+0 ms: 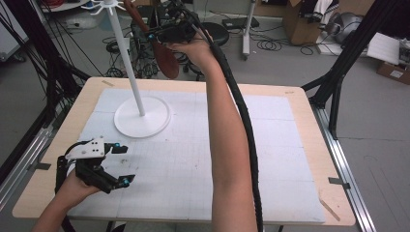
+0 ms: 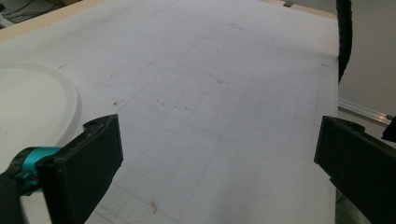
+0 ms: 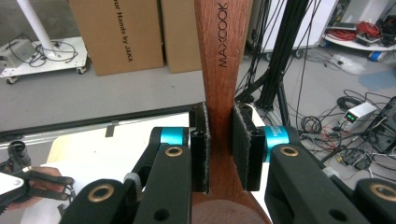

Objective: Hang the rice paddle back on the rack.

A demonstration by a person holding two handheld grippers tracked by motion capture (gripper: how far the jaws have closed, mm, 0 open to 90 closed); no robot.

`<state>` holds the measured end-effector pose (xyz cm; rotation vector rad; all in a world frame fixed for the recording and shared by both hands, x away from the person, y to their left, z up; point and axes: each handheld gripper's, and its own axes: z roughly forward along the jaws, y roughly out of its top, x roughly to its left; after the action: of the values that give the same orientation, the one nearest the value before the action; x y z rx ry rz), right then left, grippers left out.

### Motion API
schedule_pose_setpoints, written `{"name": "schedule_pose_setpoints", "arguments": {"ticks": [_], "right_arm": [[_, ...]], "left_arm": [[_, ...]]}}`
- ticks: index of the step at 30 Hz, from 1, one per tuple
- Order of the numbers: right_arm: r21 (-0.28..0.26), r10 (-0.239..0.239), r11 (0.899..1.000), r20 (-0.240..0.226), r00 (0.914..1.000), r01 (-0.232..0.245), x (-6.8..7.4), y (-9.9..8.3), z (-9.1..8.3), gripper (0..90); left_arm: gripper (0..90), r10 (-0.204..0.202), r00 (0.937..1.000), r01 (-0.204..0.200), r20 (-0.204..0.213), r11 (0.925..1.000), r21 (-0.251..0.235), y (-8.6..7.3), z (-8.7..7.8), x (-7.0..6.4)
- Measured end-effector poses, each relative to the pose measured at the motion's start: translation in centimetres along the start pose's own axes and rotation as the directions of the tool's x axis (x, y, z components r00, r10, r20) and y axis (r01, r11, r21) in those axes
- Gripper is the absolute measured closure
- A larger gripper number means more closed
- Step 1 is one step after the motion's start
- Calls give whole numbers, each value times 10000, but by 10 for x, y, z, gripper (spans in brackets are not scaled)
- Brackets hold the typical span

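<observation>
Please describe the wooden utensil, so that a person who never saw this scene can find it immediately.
Look at the white stand with a tall pole at the far left of the table. Just right of the pole's top, the raised right claw is shut on a wooden spoon. It is the one dark reddish-brown thing there, with MAXCOOK printed on its handle.

A pale wooden counter [image 1: 309, 145] carries a white gridded mat [image 1: 193, 159] across nearly its whole top. Beyond it, at twelve o'clock on the grey floor, sits a round black stool [image 1: 216, 32]. Over at two o'clock, brown cardboard boxes [image 1: 302, 19] are stacked, with another small brown cardboard carton [image 1: 392, 72] nearer three. Black cables [image 1: 270, 46] coil on the floor between them.
</observation>
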<state>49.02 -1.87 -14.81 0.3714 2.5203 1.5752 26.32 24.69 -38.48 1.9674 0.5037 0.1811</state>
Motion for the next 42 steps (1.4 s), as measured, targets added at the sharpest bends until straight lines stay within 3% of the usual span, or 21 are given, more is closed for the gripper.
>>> {"name": "schedule_pose_setpoints", "arguments": {"ticks": [28,36,39,42], "right_arm": [[99,115,9999,85,9999,-116,-2,-4,16,774],[502,278,9983,244,9993,-290,-2,-9,19,618],[342,470,9983,57,9989,-472,-1,-13,15,579],[365,374,9987,-282,9989,-364,4,-18,13,511]], "left_arm": [[17,34,10000,-34,47,10000,8,0,-1,-3],[17,46,10000,-46,33,10000,16,-1,-1,-3],[17,60,10000,-60,38,10000,49,-1,-1,-3],[17,35,10000,-35,79,10000,39,-1,0,-2]]}}
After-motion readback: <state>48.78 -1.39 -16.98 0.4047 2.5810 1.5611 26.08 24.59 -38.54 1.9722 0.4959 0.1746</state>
